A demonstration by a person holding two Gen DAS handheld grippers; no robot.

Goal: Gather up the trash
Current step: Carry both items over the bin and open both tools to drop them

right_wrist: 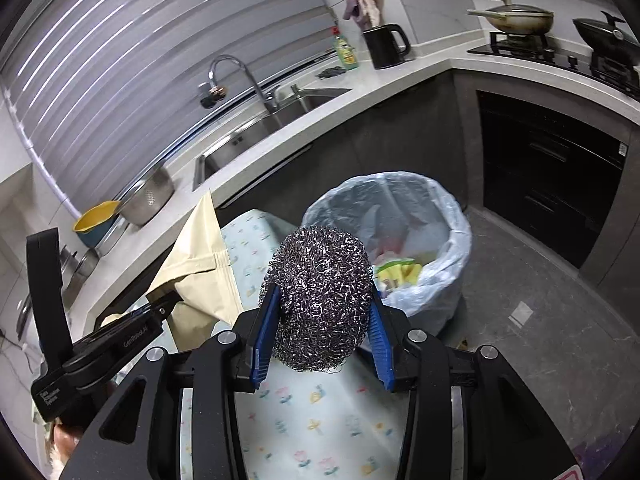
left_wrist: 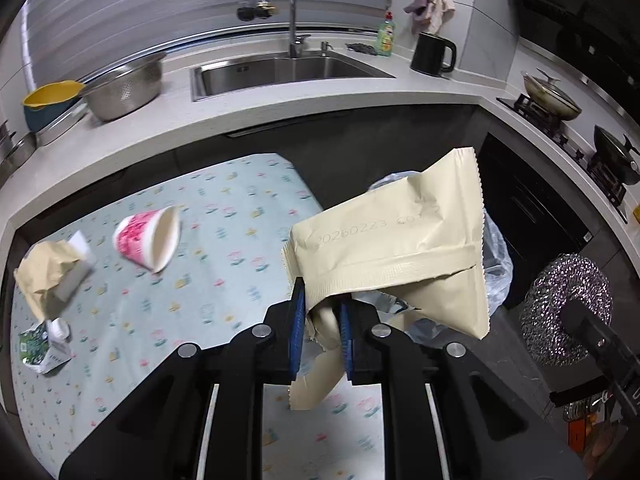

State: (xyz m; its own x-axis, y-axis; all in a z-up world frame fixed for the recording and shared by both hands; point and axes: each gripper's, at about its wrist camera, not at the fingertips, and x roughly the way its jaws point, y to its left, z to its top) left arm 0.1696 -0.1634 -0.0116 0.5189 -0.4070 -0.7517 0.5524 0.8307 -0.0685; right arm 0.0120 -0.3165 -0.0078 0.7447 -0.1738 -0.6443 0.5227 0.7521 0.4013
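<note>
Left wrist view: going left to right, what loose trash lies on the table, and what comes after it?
crumpled beige wrapper → pink paper cup → beige packet in the left gripper → steel wool scrubber

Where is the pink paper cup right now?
In the left wrist view, the pink paper cup lies tipped over on the flowery tablecloth, at the left, beside a crumpled tan wrapper.

Beige wrapper hides most of bin; printed date code partly illegible; paper cup motion-blurred.
</note>
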